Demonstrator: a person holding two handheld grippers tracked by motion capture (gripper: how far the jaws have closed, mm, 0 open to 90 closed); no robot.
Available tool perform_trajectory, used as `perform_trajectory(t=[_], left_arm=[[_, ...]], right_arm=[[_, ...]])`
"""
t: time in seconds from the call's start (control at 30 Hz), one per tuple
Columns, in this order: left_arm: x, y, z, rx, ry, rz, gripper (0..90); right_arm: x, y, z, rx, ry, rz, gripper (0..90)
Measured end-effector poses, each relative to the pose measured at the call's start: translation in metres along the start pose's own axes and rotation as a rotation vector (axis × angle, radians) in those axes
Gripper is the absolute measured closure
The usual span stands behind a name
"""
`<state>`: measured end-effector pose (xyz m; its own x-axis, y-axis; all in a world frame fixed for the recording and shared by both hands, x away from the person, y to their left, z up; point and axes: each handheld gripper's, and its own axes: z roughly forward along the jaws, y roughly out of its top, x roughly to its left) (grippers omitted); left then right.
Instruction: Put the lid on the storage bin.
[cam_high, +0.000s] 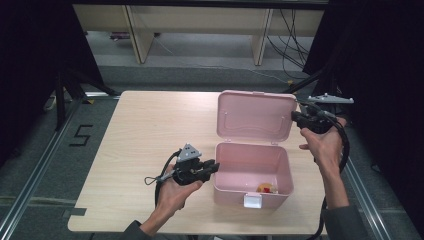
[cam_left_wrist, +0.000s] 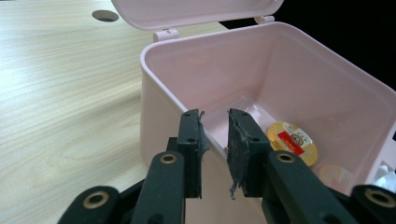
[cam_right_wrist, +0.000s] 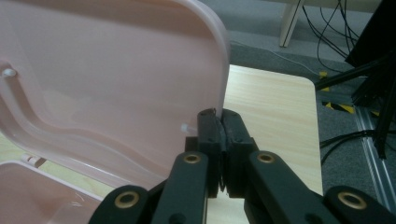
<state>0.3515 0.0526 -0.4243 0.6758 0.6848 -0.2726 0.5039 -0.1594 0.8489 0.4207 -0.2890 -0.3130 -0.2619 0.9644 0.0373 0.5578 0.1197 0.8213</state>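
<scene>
The right gripper (cam_high: 296, 118) has its jaws pinched tight on the side edge of the pink box's lid (cam_high: 256, 116), which stands raised behind the box (cam_high: 252, 175). The left gripper (cam_high: 214, 166) is at the box's left wall, its jaws clamped over the rim there, one pad (cam_left_wrist: 243, 144) inside and one outside, steadying the box.

To close it well, I'd say the lid should swing forward on its hinges in a smooth arc while the left grip keeps the box from sliding on the table (cam_high: 145, 135). That grip will have to let go before the lid lands, or the lid will come down on the jaws.

The box sits on the near right part of the table. It is pale pink plastic with rounded corners and a white latch (cam_high: 252, 201) at the front. On its floor, near the front wall, lies a small round yellow tin (cam_left_wrist: 291, 142) with a red label.
</scene>
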Motion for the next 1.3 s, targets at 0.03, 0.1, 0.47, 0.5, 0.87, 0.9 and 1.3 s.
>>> perform_trajectory(t=[0.03, 0.1, 0.47, 0.5, 0.87, 0.9, 1.3], left_arm=[[0.000, 0.000, 0.000, 0.000, 0.000, 0.000, 74.9], [0.000, 0.000, 0.000, 0.000, 0.000, 0.000, 74.9], [-0.001, -0.001, 0.000, -0.005, 0.004, -0.014, 74.8], [-0.001, -0.001, 0.000, -0.005, 0.004, -0.014, 74.7], [-0.001, -0.002, -0.001, -0.005, 0.000, -0.010, 74.2], [-0.001, -0.002, -0.001, -0.005, 0.000, -0.010, 74.2], [-0.001, -0.002, -0.001, -0.003, 0.002, -0.004, 74.3]], right_arm=[[0.000, 0.000, 0.000, 0.000, 0.000, 0.000, 88.6], [-0.001, -0.002, -0.003, -0.011, 0.003, -0.031, 88.6], [0.004, -0.017, -0.016, -0.063, 0.005, -0.027, 88.3], [0.004, -0.017, -0.016, -0.063, 0.005, -0.027, 88.3], [0.005, -0.021, -0.021, -0.077, 0.012, -0.054, 88.3], [0.005, -0.021, -0.021, -0.077, 0.012, -0.054, 88.3], [0.011, -0.036, -0.036, -0.100, 0.013, -0.088, 88.3]])
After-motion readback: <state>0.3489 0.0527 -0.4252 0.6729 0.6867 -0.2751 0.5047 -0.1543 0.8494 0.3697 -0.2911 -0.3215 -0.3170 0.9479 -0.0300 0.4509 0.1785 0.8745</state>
